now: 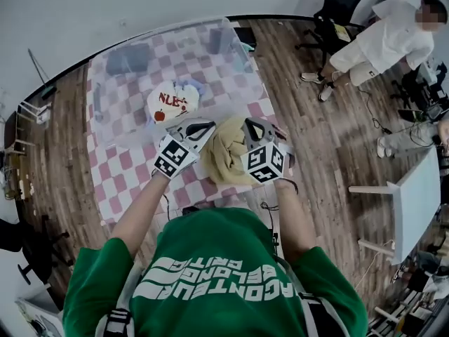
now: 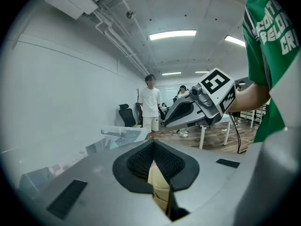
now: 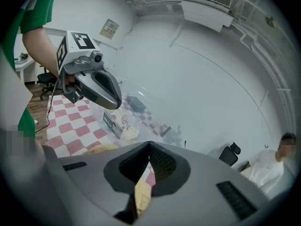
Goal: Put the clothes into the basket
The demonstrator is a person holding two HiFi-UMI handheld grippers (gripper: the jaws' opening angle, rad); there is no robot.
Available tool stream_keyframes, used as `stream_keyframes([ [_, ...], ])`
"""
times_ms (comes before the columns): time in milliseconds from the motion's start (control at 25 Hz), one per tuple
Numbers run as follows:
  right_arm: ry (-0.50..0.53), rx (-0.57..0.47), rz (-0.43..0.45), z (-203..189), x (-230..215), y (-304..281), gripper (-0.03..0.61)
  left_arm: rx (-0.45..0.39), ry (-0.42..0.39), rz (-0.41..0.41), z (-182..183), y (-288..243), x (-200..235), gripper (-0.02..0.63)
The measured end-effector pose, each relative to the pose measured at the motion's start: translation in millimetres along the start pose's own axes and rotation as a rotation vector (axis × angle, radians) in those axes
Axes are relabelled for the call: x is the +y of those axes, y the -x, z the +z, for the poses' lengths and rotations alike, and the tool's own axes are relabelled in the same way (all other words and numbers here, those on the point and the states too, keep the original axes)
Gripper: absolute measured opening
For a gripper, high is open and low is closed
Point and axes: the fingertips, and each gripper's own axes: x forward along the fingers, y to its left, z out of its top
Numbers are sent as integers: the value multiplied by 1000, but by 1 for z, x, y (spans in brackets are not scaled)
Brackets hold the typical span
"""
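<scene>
Grip: my left hand-held gripper (image 1: 205, 128) and right hand-held gripper (image 1: 248, 126) each clamped on the bunched tan fabric garment (image 1: 226, 159), held over the pink-checked surface (image 1: 121, 180), just short of the clear plastic basket (image 1: 245, 65) | Risk: I judge thin pinches may slip, or hanging cloth may snag the near rim.

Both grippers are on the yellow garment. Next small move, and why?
Probably carry it forward over the clear basket before letting go. The left gripper and right gripper are both shut on the yellow garment, which seems to hang over the checked table, just short of the white garment lying inside.
</scene>
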Motion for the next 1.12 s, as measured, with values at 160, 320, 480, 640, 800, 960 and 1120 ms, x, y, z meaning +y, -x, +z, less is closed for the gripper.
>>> stream_keyframes([
  [160, -58, 60, -27, -44, -2, 17, 9, 24, 4, -70, -8, -28, -25, 2],
  [320, -116, 104, -34, -83, -1, 31, 9, 52, 0, -119, -14, -51, -45, 3],
  [480, -172, 139, -36, -115, 6, 38, 9, 101, 12, -148, -33, -65, -58, 3],
  [640, -201, 176, 15, -142, 26, 37, 12, 166, 58, -179, -59, -70, -70, 5],
  [800, -214, 217, 107, -166, 52, 26, 77, 243, 97, -164, -95, -75, -69, 133],
  [960, -161, 259, 206, -188, 84, 17, 243, 324, 121, -135, -131, -76, -67, 263],
  [1120, -25, 296, 309, -206, 116, 9, 312, 395, 136, -147, -163, -75, -69, 338],
])
